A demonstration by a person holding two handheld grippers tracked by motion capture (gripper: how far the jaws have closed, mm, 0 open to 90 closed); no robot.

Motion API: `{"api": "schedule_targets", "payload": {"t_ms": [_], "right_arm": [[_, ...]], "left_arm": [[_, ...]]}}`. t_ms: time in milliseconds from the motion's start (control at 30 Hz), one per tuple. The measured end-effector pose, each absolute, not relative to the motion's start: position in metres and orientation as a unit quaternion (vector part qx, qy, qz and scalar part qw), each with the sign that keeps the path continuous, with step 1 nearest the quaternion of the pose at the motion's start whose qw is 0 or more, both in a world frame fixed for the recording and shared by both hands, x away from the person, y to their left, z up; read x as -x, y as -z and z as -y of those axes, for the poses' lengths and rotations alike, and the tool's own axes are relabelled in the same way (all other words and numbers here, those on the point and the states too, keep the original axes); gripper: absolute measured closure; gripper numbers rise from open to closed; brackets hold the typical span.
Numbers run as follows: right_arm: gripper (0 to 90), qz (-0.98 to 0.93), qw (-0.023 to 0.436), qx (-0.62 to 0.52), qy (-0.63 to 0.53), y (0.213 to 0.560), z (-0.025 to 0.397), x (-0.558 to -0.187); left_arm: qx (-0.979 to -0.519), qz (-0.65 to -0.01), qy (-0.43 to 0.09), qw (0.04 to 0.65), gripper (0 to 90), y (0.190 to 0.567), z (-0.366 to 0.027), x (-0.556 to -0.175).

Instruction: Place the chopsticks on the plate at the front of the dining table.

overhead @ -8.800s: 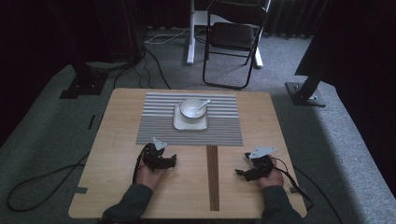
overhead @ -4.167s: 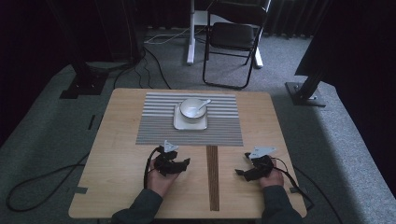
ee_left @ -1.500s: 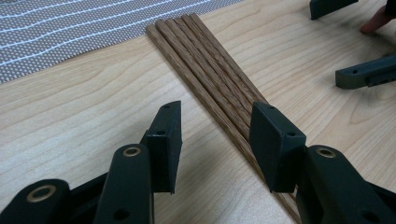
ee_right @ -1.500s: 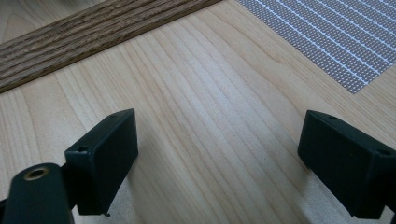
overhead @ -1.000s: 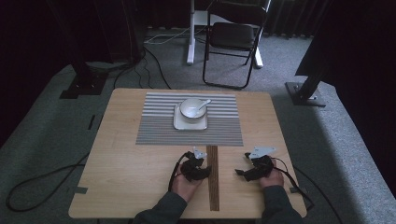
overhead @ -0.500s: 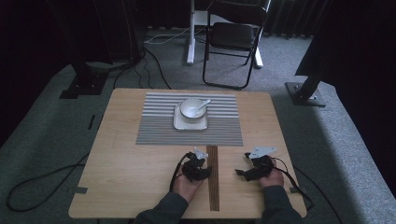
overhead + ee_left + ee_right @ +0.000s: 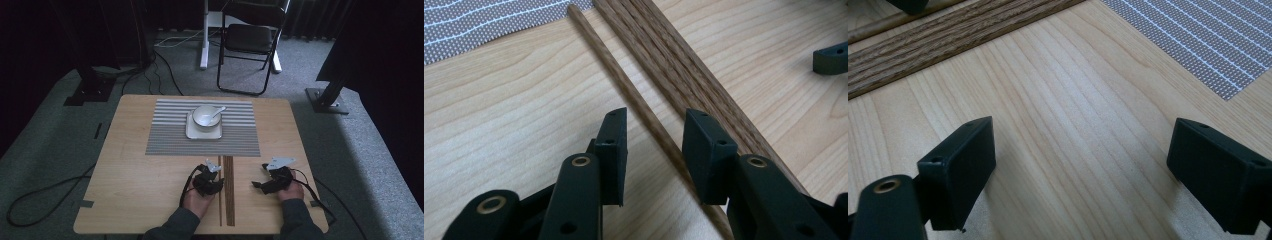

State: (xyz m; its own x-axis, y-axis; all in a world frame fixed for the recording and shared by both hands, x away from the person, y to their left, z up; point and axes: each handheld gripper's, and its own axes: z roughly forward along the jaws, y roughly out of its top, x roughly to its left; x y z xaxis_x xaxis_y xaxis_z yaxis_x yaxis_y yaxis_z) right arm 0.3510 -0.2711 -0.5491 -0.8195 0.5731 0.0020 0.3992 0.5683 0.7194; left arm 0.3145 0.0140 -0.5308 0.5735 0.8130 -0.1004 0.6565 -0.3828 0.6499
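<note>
Between left claw (image 7: pixel 651 155) jaws: single chopstick (image 7: pixel 624 82), untouched.

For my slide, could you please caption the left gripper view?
Left tongs, open, straddling a single wooden chopstick lying apart from the bundle on the table.

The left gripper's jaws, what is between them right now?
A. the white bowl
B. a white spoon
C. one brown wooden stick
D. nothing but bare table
C. In the left gripper view the left gripper has its jaws open on either side of a single wooden stick that lies on the table, a little apart from the other sticks; the jaws have not closed on it.
</note>
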Motion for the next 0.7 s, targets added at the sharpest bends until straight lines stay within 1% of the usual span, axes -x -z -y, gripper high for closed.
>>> {"api": "schedule_targets", "payload": {"t_ms": [167,333,500,700], "right_arm": [[11.6,-0.878,0.117,-0.277,-0.373,0.549,0.271,-0.351],[11.6,-0.878,0.117,-0.277,-0.373,0.549,0.271,-0.351],[11.6,-0.878,0.116,-0.277,-0.373,0.549,0.271,-0.351],[11.6,-0.878,0.116,-0.277,-0.373,0.549,0.271,-0.351]], "left_arm": [[-0.828,-0.443,-0.12,0.323,65.6,0.531,-0.015,-0.313],[-0.829,-0.441,-0.126,0.319,66.2,0.531,-0.017,-0.307],[-0.826,-0.447,-0.127,0.318,72.4,0.531,-0.02,-0.307],[-0.82,-0.457,-0.126,0.321,75.7,0.531,-0.025,-0.308]]}}
